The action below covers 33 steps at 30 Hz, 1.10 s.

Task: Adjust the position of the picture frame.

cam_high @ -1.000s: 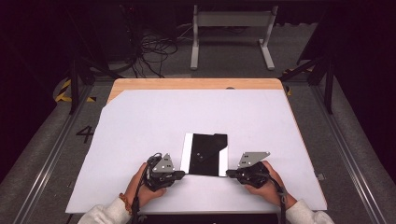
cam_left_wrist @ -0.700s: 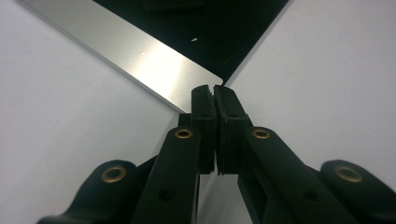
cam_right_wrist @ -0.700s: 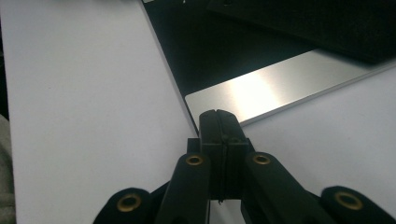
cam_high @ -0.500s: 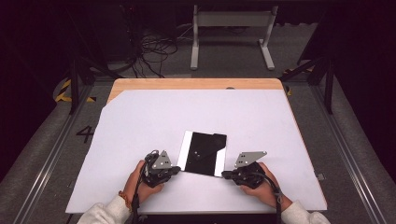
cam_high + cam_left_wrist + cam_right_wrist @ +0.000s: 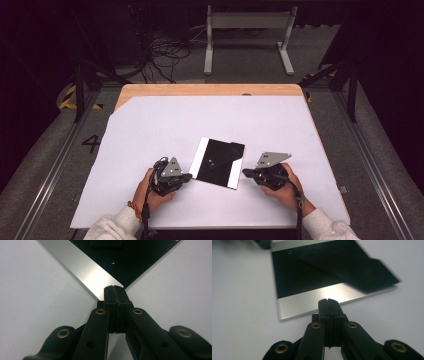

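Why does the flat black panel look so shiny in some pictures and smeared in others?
In the left gripper view, the panel's silver strip throws a bright glare patch just ahead of the shut jaws. In the right gripper view, a similar glare sits on the near strip, and the panel's far edges look blurred. In the high view, the room beyond the white table is dark.

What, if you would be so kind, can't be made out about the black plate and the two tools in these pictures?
- Left tool: in the left gripper view its shut jaws cover the plate corner, so contact is unclear.
- Right tool: in the right gripper view its jaws hide part of the plate's silver strip.
- Plate's far edge: cut off by the left gripper view's top.
- Plate's small marks: too small in the high view.
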### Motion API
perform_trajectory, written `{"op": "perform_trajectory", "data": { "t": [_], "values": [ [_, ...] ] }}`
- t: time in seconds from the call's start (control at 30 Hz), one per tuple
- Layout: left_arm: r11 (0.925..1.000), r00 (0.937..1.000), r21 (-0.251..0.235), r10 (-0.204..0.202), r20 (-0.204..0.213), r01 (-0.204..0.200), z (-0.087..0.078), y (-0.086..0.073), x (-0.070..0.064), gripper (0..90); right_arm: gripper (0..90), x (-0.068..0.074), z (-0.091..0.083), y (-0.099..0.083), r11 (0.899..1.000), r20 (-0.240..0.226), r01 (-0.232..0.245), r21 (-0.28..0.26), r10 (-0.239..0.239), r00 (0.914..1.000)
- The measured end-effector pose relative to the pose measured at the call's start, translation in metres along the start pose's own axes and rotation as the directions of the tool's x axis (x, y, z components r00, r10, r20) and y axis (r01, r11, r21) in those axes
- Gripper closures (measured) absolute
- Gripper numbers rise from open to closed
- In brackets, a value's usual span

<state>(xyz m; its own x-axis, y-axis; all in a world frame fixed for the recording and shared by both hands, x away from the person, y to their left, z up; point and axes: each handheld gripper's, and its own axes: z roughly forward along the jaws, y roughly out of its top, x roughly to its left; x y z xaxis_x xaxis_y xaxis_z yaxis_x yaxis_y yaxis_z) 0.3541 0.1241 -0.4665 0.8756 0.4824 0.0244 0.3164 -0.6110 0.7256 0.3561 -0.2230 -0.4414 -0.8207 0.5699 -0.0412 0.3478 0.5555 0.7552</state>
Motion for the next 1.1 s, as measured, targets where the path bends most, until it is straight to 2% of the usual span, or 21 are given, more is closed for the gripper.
{"op": "perform_trajectory", "data": {
  "t": [0.07,0.17,0.2,0.3,0.43,0.53,0.6,0.7,0.73,0.93,1.03,1.1],
  "values": [
    [1.0000,1.0000,0.000,-0.004,-0.005,0.004,0.000,0.000,0.001,90.0,90.0,-0.016,-0.004,0.000,0.999,0.015,-0.040,-0.022,0.040,0.9991],
    [1.0000,0.9999,0.000,-0.005,-0.011,0.005,0.001,0.001,0.002,90.0,90.0,-0.034,-0.008,-0.001,0.998,0.066,-0.060,-0.030,0.062,0.9959],
    [1.0000,0.9999,-0.001,-0.007,-0.011,0.007,0.001,0.001,0.003,90.0,90.0,-0.041,-0.009,-0.001,0.996,0.073,-0.084,-0.041,0.087,0.9936],
    [1.0000,0.9999,0.000,-0.006,-0.013,0.006,0.002,0.002,0.005,90.0,90.0,-0.054,-0.009,-0.001,0.994,0.108,-0.101,-0.042,0.105,0.9886],
    [0.9999,0.9999,-0.007,-0.012,-0.010,0.012,0.004,0.002,0.009,90.0,90.0,-0.069,0.004,0.001,0.993,0.141,-0.111,-0.029,0.114,0.9834],
    [0.9999,0.9998,-0.007,-0.011,-0.016,0.011,0.005,0.003,0.013,90.0,90.0,-0.073,0.014,0.003,0.996,0.164,-0.093,0.003,0.091,0.9823],
    [0.9999,0.9997,-0.006,-0.011,-0.024,0.011,0.005,0.004,0.014,90.0,90.0,-0.076,0.019,0.004,0.994,0.158,-0.107,0.004,0.105,0.9817],
    [0.9999,0.9997,-0.007,-0.008,-0.024,0.008,0.006,0.005,0.015,90.0,90.0,-0.079,0.022,0.007,0.995,0.172,-0.099,0.016,0.095,0.9805],
    [0.9999,0.9997,-0.006,-0.012,-0.023,0.012,0.006,0.005,0.016,90.0,90.0,-0.082,0.023,0.009,0.993,0.157,-0.118,-0.007,0.118,0.9806],
    [0.9999,0.9994,-0.001,-0.011,-0.032,0.011,0.008,0.007,0.018,90.0,90.0,-0.081,0.031,0.014,0.994,0.163,-0.109,0.004,0.107,0.9809],
    [0.9998,0.9991,-0.002,-0.018,-0.038,0.018,0.010,0.009,0.022,90.0,90.0,-0.083,0.034,0.013,0.993,0.182,-0.118,0.008,0.115,0.9766],
    [0.9998,0.9989,-0.002,-0.021,-0.042,0.021,0.011,0.010,0.024,90.0,90.0,-0.085,0.035,0.012,0.992,0.176,-0.128,0.006,0.125,0.9765]
  ]
}}
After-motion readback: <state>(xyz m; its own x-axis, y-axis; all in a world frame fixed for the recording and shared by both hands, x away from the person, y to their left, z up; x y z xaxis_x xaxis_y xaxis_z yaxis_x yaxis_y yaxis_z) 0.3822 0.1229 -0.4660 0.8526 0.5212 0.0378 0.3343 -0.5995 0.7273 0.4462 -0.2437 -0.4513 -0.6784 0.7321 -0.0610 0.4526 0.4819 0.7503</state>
